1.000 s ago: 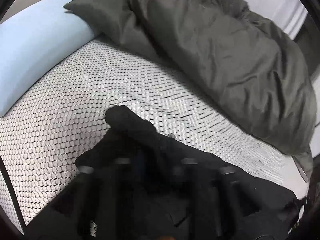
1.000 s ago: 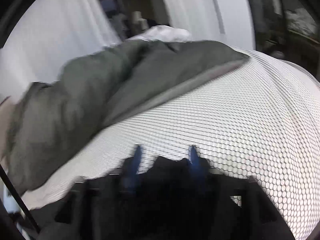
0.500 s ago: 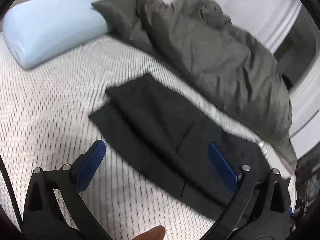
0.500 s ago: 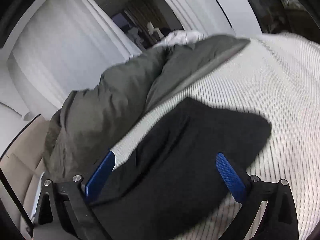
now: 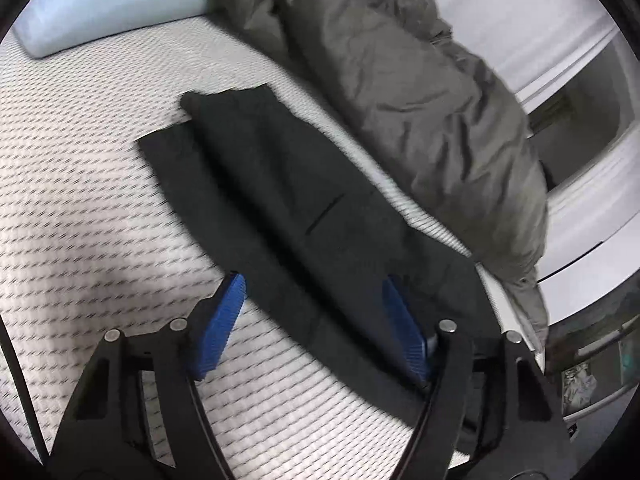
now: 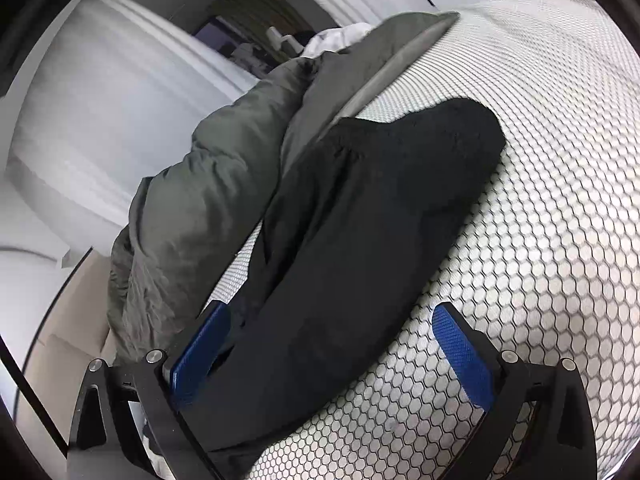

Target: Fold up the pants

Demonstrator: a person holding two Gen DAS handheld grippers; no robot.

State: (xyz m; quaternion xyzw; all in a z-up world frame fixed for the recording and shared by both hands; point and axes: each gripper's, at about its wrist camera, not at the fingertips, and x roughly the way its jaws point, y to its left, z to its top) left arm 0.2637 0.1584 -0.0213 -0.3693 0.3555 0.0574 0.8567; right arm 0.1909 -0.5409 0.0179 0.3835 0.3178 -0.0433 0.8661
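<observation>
On the honeycomb-patterned mattress (image 5: 100,200), I see the black pants (image 5: 288,200) running lengthwise away beneath my closing left gripper (image 5: 312,300) and wide-open right gripper (image 6: 332,332), neither clamping.

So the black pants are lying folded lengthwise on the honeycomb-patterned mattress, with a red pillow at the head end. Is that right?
Not quite: the pillow is light blue, not red, as the left wrist view shows. The rest holds: the black pants lie folded lengthwise on the honeycomb-patterned mattress.
</observation>
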